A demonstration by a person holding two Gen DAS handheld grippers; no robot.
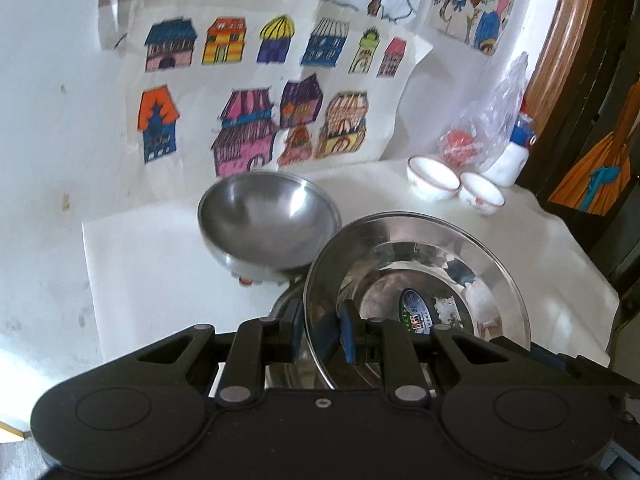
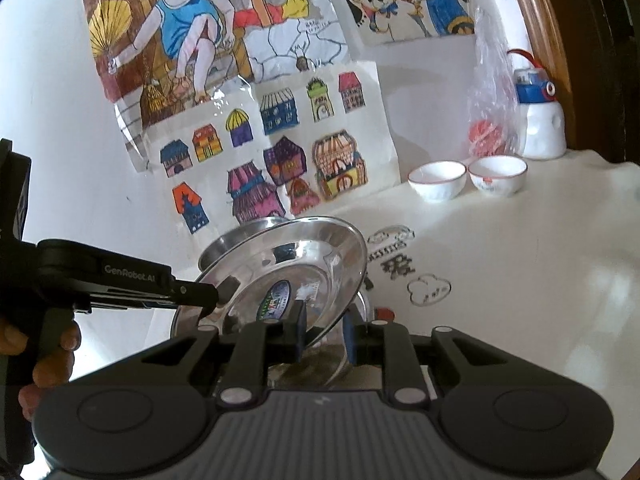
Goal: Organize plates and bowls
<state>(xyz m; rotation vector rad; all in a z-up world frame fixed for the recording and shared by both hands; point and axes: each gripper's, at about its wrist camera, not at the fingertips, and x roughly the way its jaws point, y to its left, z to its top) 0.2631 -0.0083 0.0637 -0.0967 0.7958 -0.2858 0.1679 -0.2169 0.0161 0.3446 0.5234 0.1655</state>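
steel plate (image 1: 416, 280) is clamped by its rim in left gripper (image 1: 320, 330) and right gripper (image 2: 326, 330), tilted above another dish; should be levelled, then lowered gently before being released

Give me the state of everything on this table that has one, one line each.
Shiny steel plate with a sticker: tilted, lifted, rim clamped by left tool.
Right tool: jaws astride that plate's rim; grip unclear.
Second steel plate: flat underneath.
Round steel bowl: empty, on white-covered table.
White ceramic bowl and its twin: upright, empty.
White bottle with blue cap: upright, capped.
Clear plastic bag: holds something red.
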